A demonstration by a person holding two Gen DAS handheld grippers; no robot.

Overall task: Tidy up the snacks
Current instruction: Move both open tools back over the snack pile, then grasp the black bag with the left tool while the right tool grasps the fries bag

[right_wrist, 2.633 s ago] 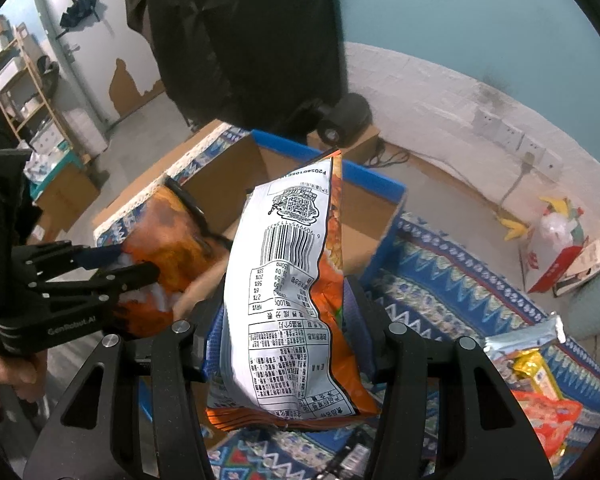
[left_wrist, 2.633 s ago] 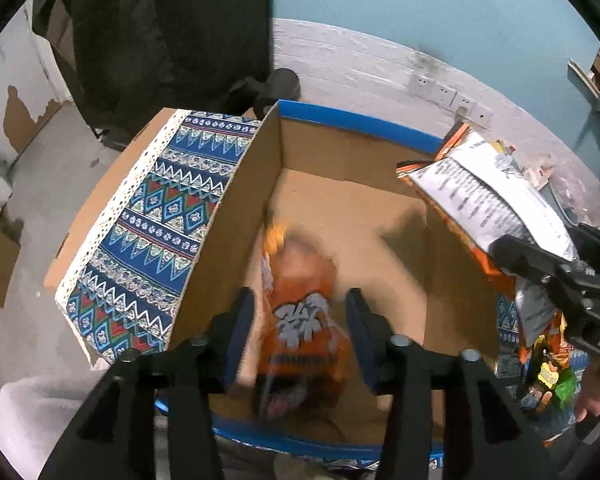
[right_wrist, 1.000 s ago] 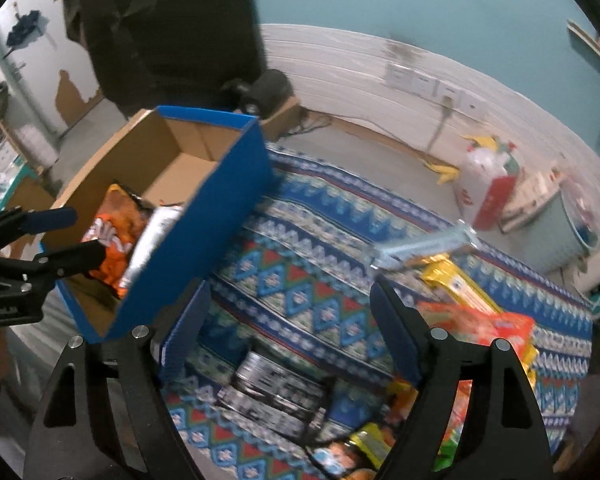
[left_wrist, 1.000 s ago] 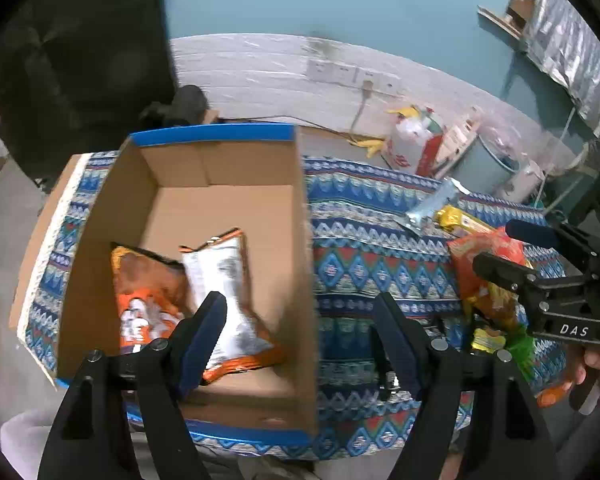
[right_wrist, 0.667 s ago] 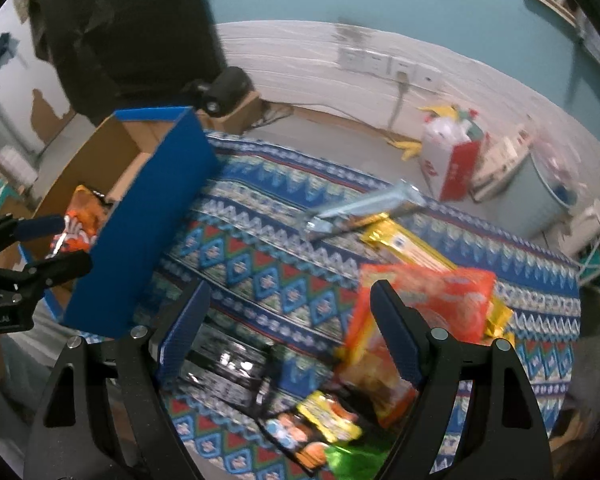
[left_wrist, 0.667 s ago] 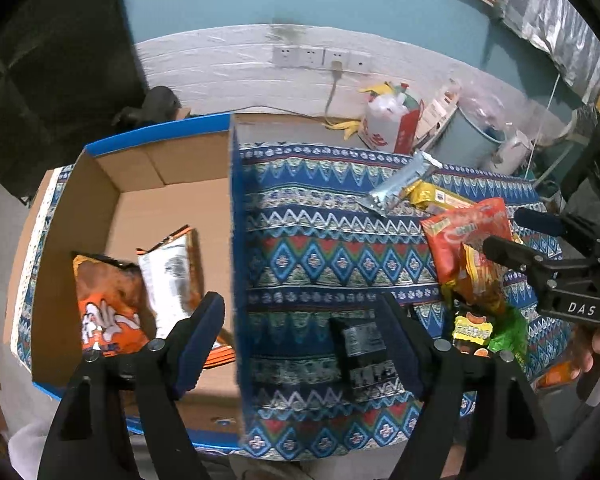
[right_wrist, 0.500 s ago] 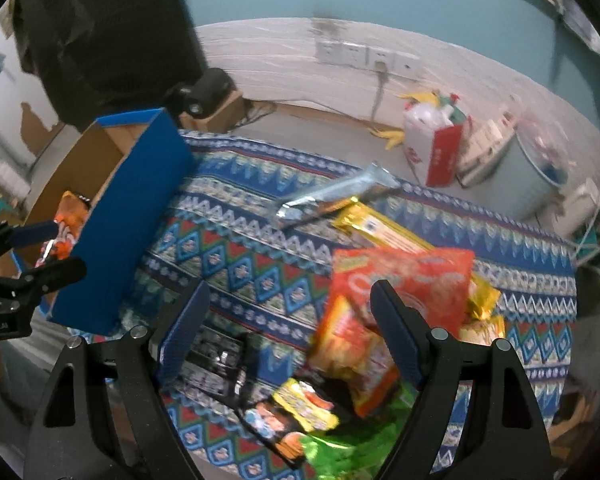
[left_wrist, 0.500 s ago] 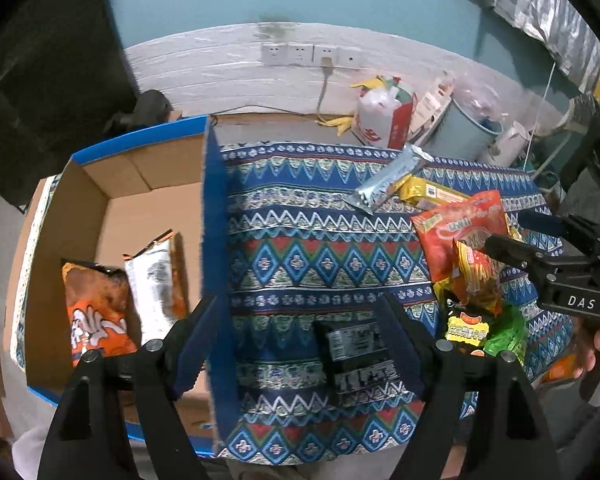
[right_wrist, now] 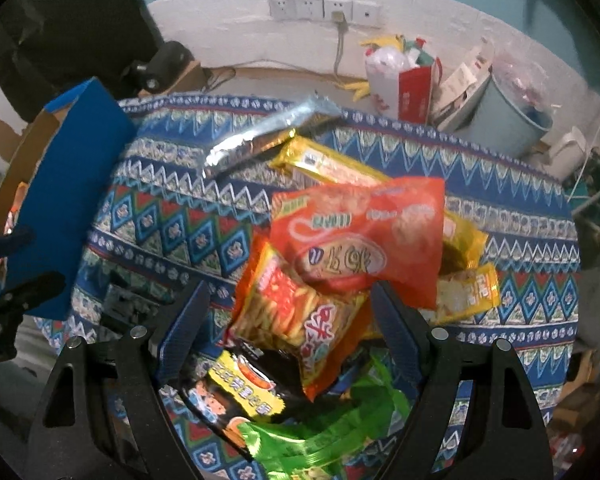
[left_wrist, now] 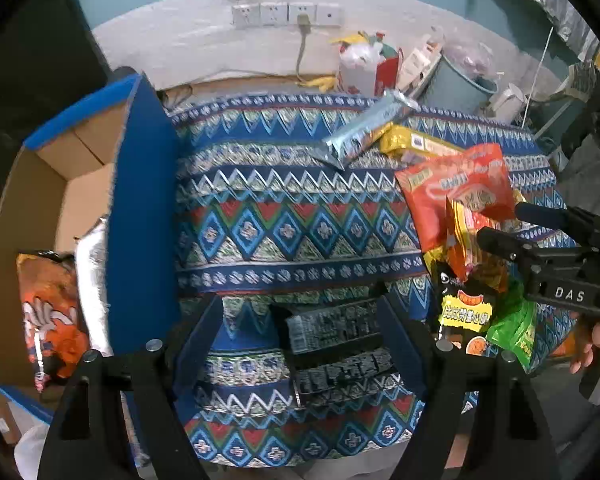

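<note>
My left gripper (left_wrist: 300, 332) hangs open over a black printed packet (left_wrist: 336, 332) lying on the patterned cloth (left_wrist: 284, 208), without touching it. The open blue cardboard box (left_wrist: 144, 220) stands to the left, with an orange packet (left_wrist: 48, 312) and a silver-white packet (left_wrist: 94, 280) inside. My right gripper (right_wrist: 292, 308) is open above an orange fries packet (right_wrist: 296, 320) in a pile. That pile also has a big red packet (right_wrist: 360, 236), a black-and-yellow packet (right_wrist: 240, 388) and a green packet (right_wrist: 328, 432). Nothing is between either gripper's pads.
A long silver packet (right_wrist: 268, 136) and a yellow packet (right_wrist: 328, 164) lie further back on the cloth. Beyond the table stand a red-and-white bag (right_wrist: 404, 76) and a pale bucket (right_wrist: 512, 120) by the wall sockets (right_wrist: 324, 8). The cloth's front edge runs under both grippers.
Both grippers let their packets go into the box, then swung right and lower over the cloth. The left is now over the black packet, the right over the pile.
</note>
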